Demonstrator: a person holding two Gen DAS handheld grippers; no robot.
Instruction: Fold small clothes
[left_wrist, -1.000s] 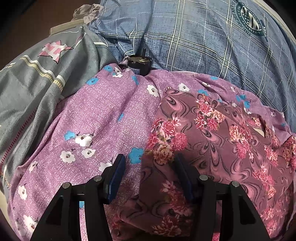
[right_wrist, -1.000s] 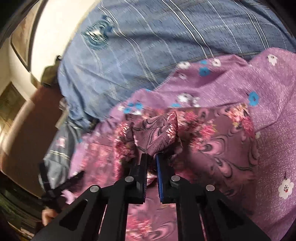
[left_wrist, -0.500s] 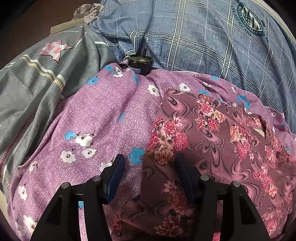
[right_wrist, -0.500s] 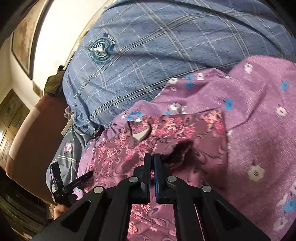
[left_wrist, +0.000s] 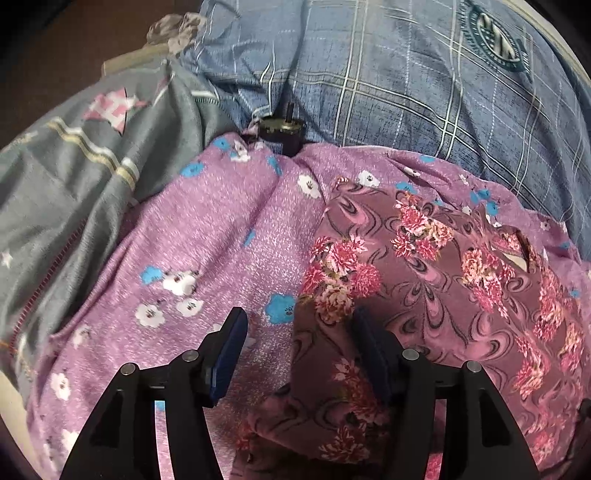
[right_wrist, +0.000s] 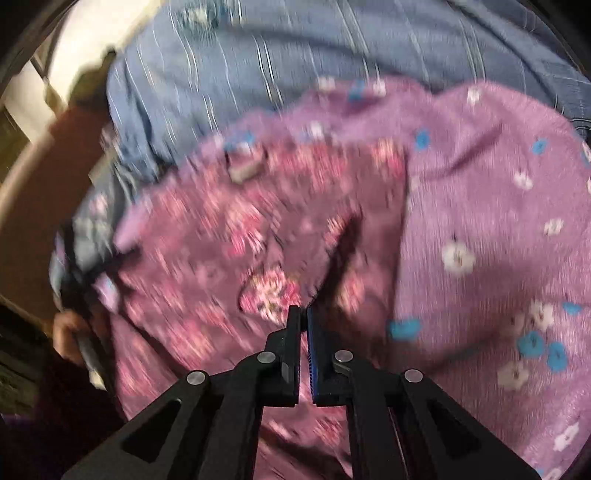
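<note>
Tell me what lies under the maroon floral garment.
The maroon floral garment lies on a lilac flowered cloth, which shows around its left and far edges. What is beneath that cloth is covered.

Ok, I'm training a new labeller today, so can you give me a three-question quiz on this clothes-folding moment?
1. True or false: the left tongs are open.
2. Which cloth lies under the dark floral garment? A) grey star blanket B) purple flowered cloth C) white towel
3. Fill in: the right tongs are ____, at a raised fold of the garment.

Key: 1 true. 2 B, the purple flowered cloth. 3 shut; motion blur hides whether cloth sits between them.
</note>
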